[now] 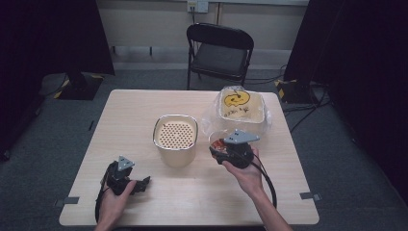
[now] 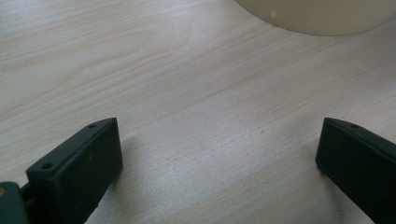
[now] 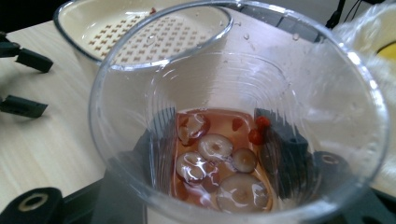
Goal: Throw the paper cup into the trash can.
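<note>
Between my right gripper's jaws I pinch a ribbed clear plastic cup holding reddish liquid and fruit slices. Just ahead stands a cream perforated strainer pot; right of it, crinkled plastic hides a container. My left gripper rests spread on woodgrain table.

Dim room, soft overhead light, glare on wet plastic.
</note>
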Tool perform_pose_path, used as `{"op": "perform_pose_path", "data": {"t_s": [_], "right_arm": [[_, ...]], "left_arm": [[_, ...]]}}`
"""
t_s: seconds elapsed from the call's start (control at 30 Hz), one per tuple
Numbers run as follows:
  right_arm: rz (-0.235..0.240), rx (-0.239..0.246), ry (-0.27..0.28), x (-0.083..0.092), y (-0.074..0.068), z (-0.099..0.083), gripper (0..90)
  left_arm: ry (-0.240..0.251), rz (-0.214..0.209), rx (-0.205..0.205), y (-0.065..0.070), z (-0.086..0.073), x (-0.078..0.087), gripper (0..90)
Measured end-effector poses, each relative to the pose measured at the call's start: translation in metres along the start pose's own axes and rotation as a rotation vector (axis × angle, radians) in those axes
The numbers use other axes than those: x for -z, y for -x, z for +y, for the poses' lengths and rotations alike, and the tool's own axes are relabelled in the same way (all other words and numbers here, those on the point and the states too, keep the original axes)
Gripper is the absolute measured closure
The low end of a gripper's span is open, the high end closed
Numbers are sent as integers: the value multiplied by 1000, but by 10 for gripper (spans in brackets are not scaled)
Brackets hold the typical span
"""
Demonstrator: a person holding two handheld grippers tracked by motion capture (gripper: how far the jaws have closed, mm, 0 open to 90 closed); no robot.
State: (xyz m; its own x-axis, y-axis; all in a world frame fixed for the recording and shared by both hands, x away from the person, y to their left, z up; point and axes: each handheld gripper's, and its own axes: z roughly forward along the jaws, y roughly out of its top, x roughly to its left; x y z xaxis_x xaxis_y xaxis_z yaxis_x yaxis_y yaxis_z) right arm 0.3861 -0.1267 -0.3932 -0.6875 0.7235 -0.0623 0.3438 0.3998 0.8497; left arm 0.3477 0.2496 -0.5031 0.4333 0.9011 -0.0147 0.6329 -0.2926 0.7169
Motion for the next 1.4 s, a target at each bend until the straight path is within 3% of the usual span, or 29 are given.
{"op": "perform_pose_path", "data": {"t_s": [0.37, 0.5, 0.6, 0.63, 0.73, 0.9, 1.07, 1.1, 1.2, 1.23, 1.27, 1.3, 1.33, 1.37, 1.4], "right_arm": [[-70, 101, -4, -8, 5, 46, 516], [-111, 163, -21, -16, 4, 68, 516], [-124, 179, -32, -20, 5, 74, 516], [-142, 211, -49, -25, 6, 79, 517], [-161, 235, -63, -30, 6, 85, 518], [-206, 328, -97, -42, 2, 105, 522], [-238, 401, -107, -50, -5, 114, 524], [-262, 445, -116, -55, -8, 117, 525], [-282, 457, -108, -59, -11, 118, 525], [-321, 505, -105, -64, -14, 119, 527], [-321, 505, -105, -64, -14, 119, 527], [-348, 543, -120, -69, -18, 118, 528], [-348, 543, -120, -69, -18, 118, 528], [-389, 588, -125, -75, -21, 115, 530], [-389, 588, -125, -75, -21, 115, 530]], "left_arm": [[0, 0, 0, 0, 0, 0, 0], [-1, 0, -1, 0, 0, 0, 0], [-1, 0, -1, 0, 0, 0, 0], [-1, 0, 0, 0, 0, 0, 0], [-1, 0, -1, 0, 0, 0, 0], [-1, 0, 0, 0, 0, 0, 0], [-1, 0, 0, 0, 0, 0, 0], [-1, 0, -1, 0, 0, 0, 0], [0, 0, 0, 0, 0, 0, 0], [-1, 0, 0, 0, 0, 0, 0], [0, 0, 0, 0, 0, 0, 0], [0, 0, 0, 0, 0, 0, 0], [0, 0, 0, 0, 0, 0, 0], [0, 0, 0, 0, 0, 0, 0], [0, 0, 0, 0, 0, 0, 0]]}}
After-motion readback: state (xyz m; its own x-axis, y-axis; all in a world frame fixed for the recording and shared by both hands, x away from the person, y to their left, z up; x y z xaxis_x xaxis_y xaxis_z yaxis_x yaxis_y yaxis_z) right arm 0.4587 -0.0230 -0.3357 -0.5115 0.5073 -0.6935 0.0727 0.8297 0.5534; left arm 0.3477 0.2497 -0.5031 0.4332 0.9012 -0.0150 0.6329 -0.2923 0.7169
